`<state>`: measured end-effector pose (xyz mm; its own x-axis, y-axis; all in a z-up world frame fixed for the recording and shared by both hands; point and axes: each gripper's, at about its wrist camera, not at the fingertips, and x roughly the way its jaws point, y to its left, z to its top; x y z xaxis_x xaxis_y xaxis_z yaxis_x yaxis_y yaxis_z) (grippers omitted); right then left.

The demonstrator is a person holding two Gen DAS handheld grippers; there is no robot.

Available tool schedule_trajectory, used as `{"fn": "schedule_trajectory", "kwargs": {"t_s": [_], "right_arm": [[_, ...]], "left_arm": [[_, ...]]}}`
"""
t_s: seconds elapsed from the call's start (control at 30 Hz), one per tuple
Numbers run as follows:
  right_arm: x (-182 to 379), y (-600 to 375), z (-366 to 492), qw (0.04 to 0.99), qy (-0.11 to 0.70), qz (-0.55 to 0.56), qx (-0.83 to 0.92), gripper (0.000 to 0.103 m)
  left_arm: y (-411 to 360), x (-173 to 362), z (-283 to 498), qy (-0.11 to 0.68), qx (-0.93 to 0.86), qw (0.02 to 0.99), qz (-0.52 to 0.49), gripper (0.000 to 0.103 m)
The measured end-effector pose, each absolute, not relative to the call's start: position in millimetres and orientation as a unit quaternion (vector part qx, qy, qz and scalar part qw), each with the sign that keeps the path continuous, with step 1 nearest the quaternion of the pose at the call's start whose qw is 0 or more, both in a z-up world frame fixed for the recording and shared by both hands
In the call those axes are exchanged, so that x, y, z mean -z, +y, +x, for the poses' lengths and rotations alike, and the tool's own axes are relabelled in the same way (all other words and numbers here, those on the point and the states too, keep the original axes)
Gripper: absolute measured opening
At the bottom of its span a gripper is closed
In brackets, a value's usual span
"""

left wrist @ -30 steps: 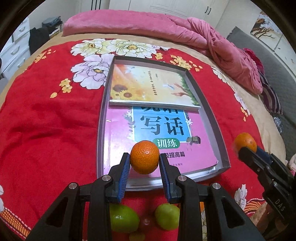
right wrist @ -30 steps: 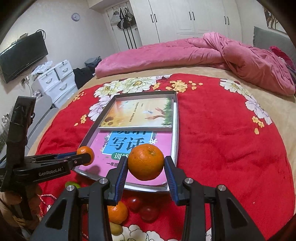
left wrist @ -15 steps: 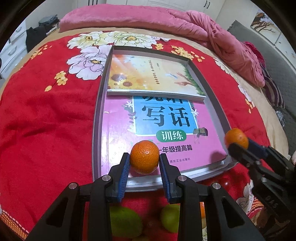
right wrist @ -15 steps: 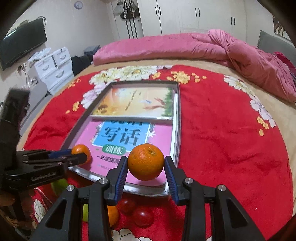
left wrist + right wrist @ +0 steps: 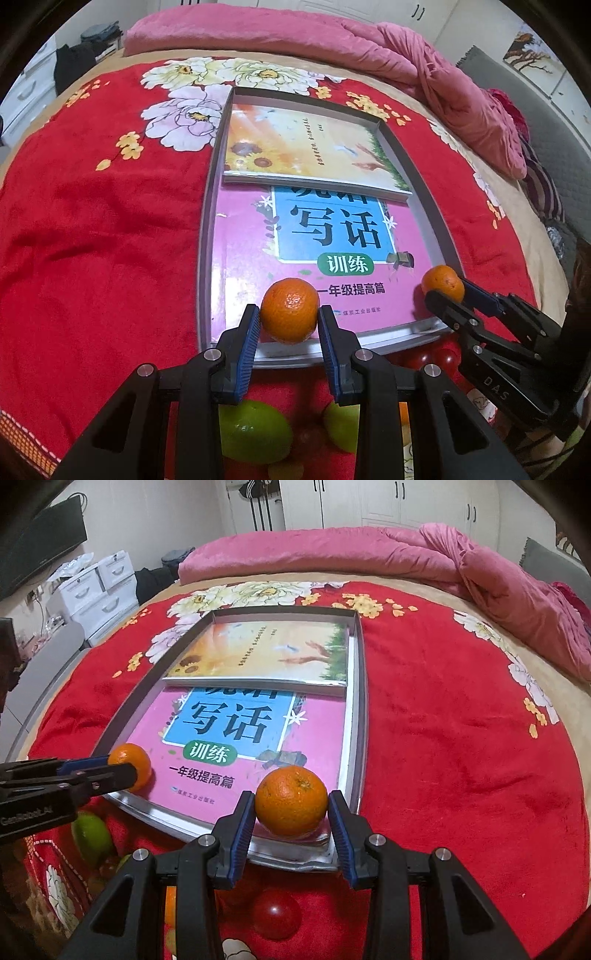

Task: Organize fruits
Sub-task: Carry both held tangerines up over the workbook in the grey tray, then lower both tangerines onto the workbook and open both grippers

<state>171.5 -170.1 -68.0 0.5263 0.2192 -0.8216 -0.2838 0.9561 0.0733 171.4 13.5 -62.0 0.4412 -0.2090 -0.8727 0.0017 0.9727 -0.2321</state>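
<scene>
My left gripper (image 5: 289, 318) is shut on a small orange (image 5: 290, 309) held over the near left edge of a grey tray (image 5: 207, 236). My right gripper (image 5: 291, 805) is shut on a larger orange (image 5: 291, 800) over the tray's near right corner (image 5: 354, 768). Each gripper shows in the other view: the right one (image 5: 443, 291) at the tray's right corner, the left one (image 5: 127, 762) at its left edge. Green fruits (image 5: 255, 432) and a red fruit (image 5: 276, 914) lie on the red blanket below the grippers.
A pink book (image 5: 332, 240) and a sunflower book (image 5: 310, 147) lie inside the tray. The tray rests on a red flowered blanket (image 5: 92, 221) on a bed. A pink duvet (image 5: 369, 550) lies at the back. White drawers (image 5: 96, 587) stand to the left.
Both grippers have moved forward and lower with their oranges, from in front of the tray to over its near edge. The loose fruits have slid down in both views.
</scene>
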Motion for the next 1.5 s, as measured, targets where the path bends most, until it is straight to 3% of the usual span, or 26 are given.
{"fn": "schedule_trajectory", "kwargs": {"t_s": [0.87, 1.13, 1.5], "right_arm": [[69.2, -164.6, 170.8, 0.864, 0.48, -0.018, -0.151, 0.041], [59.5, -173.1, 166.1, 0.871, 0.468, -0.001, -0.151, 0.055], [43.1, -194.3, 159.2, 0.883, 0.448, 0.028, -0.14, 0.062]], "left_arm": [[21.6, 59.4, 167.0, 0.522, 0.054, 0.845, -0.102, 0.033], [23.7, 59.4, 165.1, 0.525, 0.055, 0.842, -0.108, 0.033], [28.6, 56.7, 163.3, 0.521, 0.057, 0.844, -0.116, 0.033]]}}
